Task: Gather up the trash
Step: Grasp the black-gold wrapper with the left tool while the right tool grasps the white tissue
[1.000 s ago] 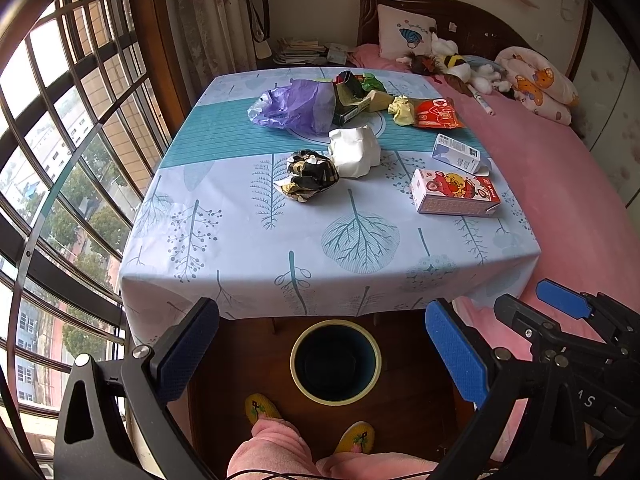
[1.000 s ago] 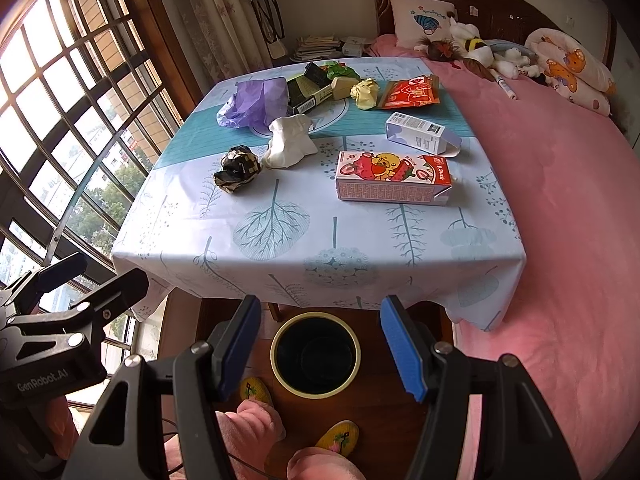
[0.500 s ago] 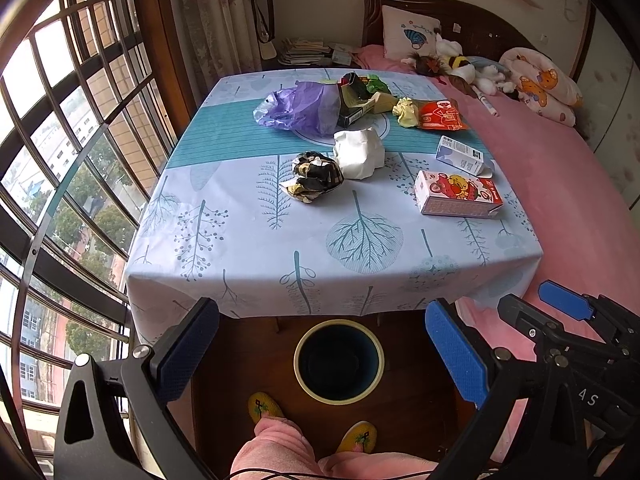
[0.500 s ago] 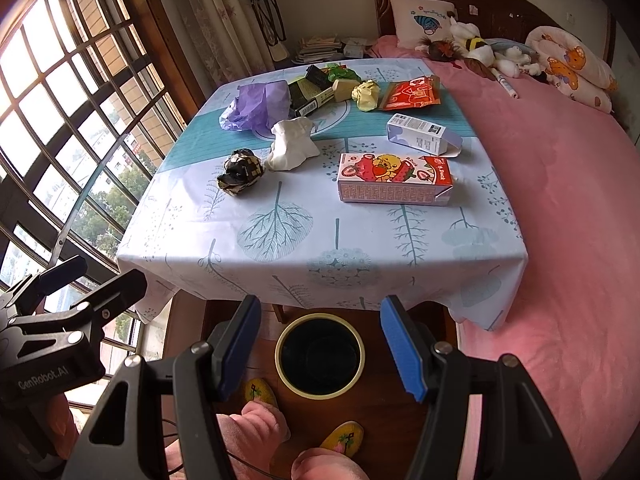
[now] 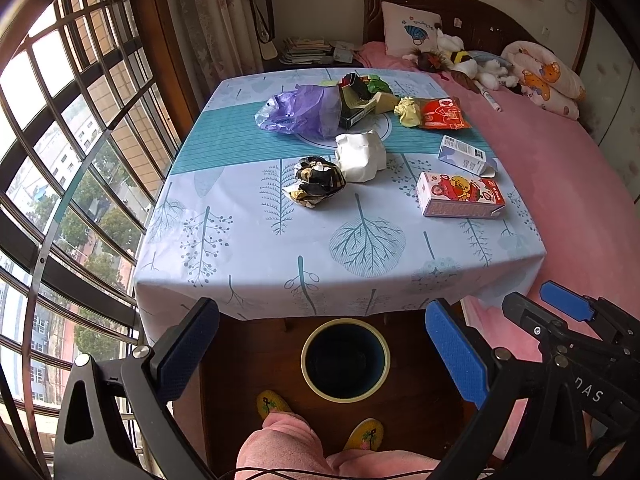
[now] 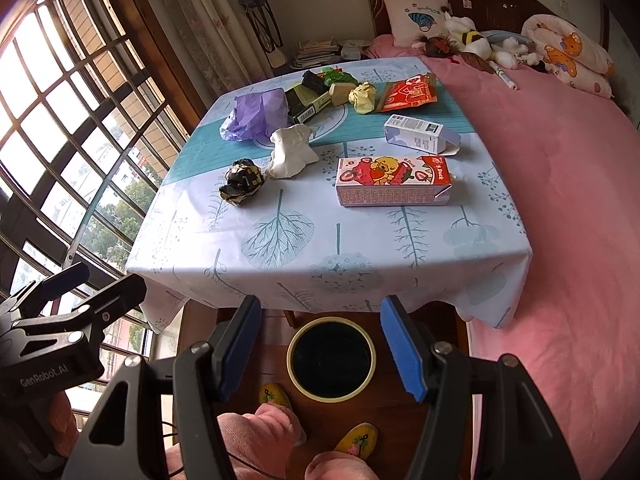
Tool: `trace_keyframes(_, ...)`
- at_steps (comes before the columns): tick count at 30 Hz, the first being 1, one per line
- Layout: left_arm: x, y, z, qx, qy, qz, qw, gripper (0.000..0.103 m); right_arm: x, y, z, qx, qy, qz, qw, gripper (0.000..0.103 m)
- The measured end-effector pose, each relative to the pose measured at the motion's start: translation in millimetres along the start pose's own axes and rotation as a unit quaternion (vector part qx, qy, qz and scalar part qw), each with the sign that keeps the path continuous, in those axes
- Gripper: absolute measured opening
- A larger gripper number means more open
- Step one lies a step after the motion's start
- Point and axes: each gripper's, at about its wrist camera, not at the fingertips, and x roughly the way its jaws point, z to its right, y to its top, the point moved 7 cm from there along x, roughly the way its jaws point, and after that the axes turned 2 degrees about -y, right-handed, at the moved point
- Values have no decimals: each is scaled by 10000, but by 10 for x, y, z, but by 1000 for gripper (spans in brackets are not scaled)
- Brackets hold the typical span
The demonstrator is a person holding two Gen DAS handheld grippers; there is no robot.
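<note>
Far left: barred window (image 5: 60,160), then the square table with the pale blue tree-print cloth (image 5: 248,256), trash all on its far half. Left to right on the table: crumpled purple plastic bag (image 5: 300,112) with a dark green-black flat box (image 5: 354,110) touching its right side; nearer the front, a crumpled black-and-yellow wrapper ball (image 5: 318,180) just beside a crumpled white paper wad (image 5: 360,156); behind those a green wrapper (image 5: 378,83), a tan wedge-shaped box (image 5: 385,102), a crumpled yellow paper ball (image 5: 408,111) and a flat red snack packet (image 5: 442,114); right side has a small white-and-lilac carton (image 5: 464,156) lying on its side, and a pink strawberry-print drink carton (image 5: 460,200), also on its side, nearer the front edge. Round dark bin with a cream rim (image 5: 346,358) stands on the wood floor below the table's front edge, person's yellow slippers (image 5: 272,404) just in front of it. Left gripper (image 5: 320,352) hangs above the bin, short of the table edge, jaws wide apart, nothing in them. Right gripper (image 6: 320,344) sits alongside, also over the bin, jaws spread wide, nothing held. Far right: bed with pink cover (image 5: 568,184), plush toys (image 5: 472,62) at the headboard.
</note>
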Motion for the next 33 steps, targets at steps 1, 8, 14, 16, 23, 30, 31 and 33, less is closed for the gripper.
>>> trace_keyframes(1,4,27,-20,-22,14,21,10000,102,9,10,-3,15,31,1,10000,63)
trace_keyframes(8,191,347,-204,-230,-14,-134,9996,102,140,152,-15,84,93,-1,9999,63)
trace_keyframes(14,523,663,-307,-338,-198,-336,9987,102,354,334,-21,83,-39,-165,9998,63)
trace_keyframes(16,678,767,-321,-315,-269,-445,9981,102,417,421,-14,114,-84,-198,9997,63)
trace_keyframes(23,1325,1069,-359,-131,-376,-990,9943,102,726,852,8,452,-194,-273,9984,63)
trace_keyframes(30,1962,1285,-390,-212,-562,-1446,9877,102,1160,1248,-109,678,-175,-376,9968,63)
trace_keyframes(31,2042,1305,-393,-213,-584,-1508,9866,102,1221,1292,-131,683,-165,-397,9967,63)
trace_keyframes(33,2187,1327,-397,-211,-623,-1617,9846,102,1342,1370,-182,676,-137,-438,9967,63)
